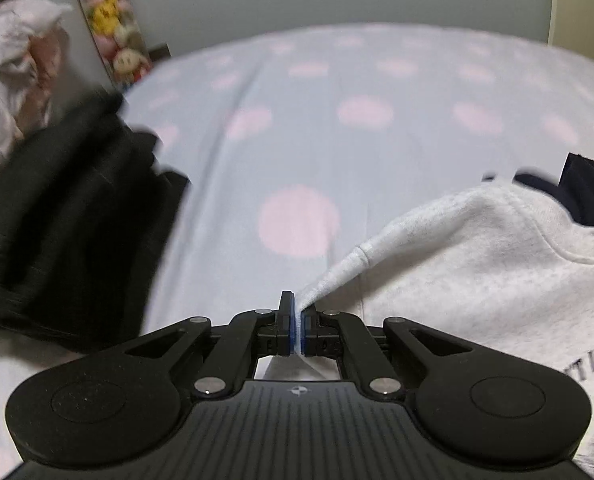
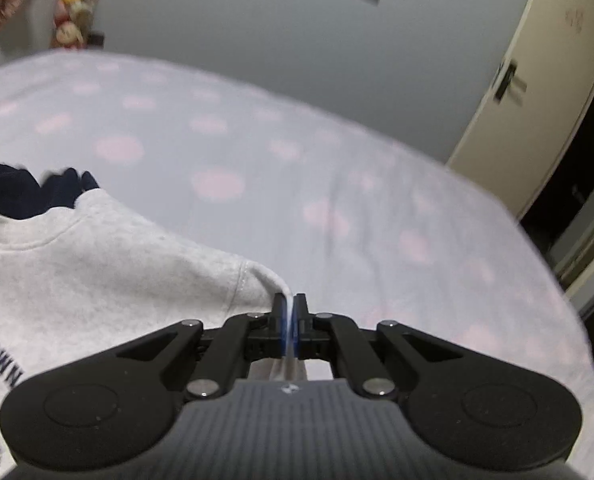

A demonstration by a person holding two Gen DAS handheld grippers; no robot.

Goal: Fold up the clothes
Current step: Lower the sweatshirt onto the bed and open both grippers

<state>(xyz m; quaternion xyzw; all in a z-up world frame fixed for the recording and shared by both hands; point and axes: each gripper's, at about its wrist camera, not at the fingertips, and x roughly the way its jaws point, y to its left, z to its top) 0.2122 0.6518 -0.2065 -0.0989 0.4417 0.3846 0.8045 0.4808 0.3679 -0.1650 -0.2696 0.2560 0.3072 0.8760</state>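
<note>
Left wrist, jaws pinching grey sweatshirt

Left claw pinching grey sweatshirt, probably its shoulder

My left wrist camera looks forward along my fingers, low and close over the polka-dot bedsheet. My right camera faces likewise. Both share the grey sweatshirt and far wall.
</note>
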